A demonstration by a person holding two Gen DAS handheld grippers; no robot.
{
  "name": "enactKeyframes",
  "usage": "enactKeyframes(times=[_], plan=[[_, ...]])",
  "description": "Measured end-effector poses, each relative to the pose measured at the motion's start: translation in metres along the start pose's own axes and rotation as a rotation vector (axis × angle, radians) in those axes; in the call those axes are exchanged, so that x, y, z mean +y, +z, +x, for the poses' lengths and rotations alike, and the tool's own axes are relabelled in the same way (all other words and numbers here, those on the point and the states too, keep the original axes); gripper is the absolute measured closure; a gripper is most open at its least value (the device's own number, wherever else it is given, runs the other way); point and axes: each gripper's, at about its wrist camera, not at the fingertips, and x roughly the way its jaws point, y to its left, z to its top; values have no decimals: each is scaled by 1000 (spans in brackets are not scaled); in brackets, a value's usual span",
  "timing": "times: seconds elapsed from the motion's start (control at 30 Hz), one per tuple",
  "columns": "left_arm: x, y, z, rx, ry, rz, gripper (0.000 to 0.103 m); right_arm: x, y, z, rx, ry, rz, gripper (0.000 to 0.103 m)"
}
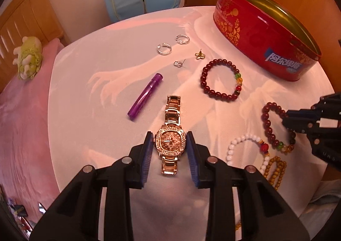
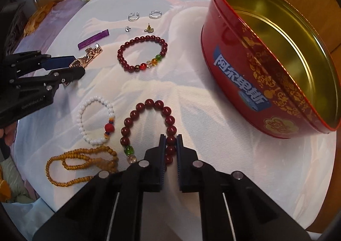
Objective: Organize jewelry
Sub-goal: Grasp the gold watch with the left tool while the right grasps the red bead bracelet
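Note:
A rose-gold rhinestone watch (image 1: pixel 173 111) lies flat on the white tablecloth, and my left gripper (image 1: pixel 169 136) is shut on it, with a blue pad against each side of the case. My right gripper (image 2: pixel 171 137) points steeply down and is shut on the near beads of a dark red bead bracelet (image 2: pixel 149 103), which rests on the cloth. The open red tin (image 2: pixel 234 66) stands to the right and shows an empty gold inside. In the right wrist view the left gripper (image 2: pixel 78 68) comes in from the left edge with the watch between its fingers.
A second dark red bracelet (image 1: pixel 221 79), a white bead bracelet (image 2: pixel 93 121) and an amber bead string (image 2: pixel 81 162) lie on the cloth. A purple tube (image 1: pixel 146 96), two silver rings (image 1: pixel 163 48) and two small earrings (image 1: pixel 178 63) lie farther back. A bed with a plush toy (image 1: pixel 27 59) is at the left.

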Motion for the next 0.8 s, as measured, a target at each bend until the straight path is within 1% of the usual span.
enactKeyframes(times=[0.13, 0.27, 0.3, 0.43, 0.53, 0.67, 0.73, 0.8], plan=[[4, 3, -4, 9, -19, -59, 71, 0, 1, -1, 6, 21, 19, 93], [2, 6, -35, -52, -53, -125, 71, -5, -6, -37, -95, 48, 13, 93], [-1, 5, -44, -73, -57, -129, 71, -8, -11, -47, -119, 52, 13, 93], [-19, 21, -81, -151, -44, -131, 71, -25, -19, -88, -203, 96, 29, 93], [-34, 32, -107, -195, -44, -142, 71, -44, -27, -115, -263, 107, 56, 93], [-57, 51, -135, -247, -50, -144, 71, -84, -38, -149, -343, 128, 117, 92], [-70, 62, -146, -265, -56, -150, 71, -104, -38, -160, -376, 132, 144, 92], [-82, 71, -151, -277, -41, -138, 72, -126, -41, -173, -407, 131, 160, 92]])
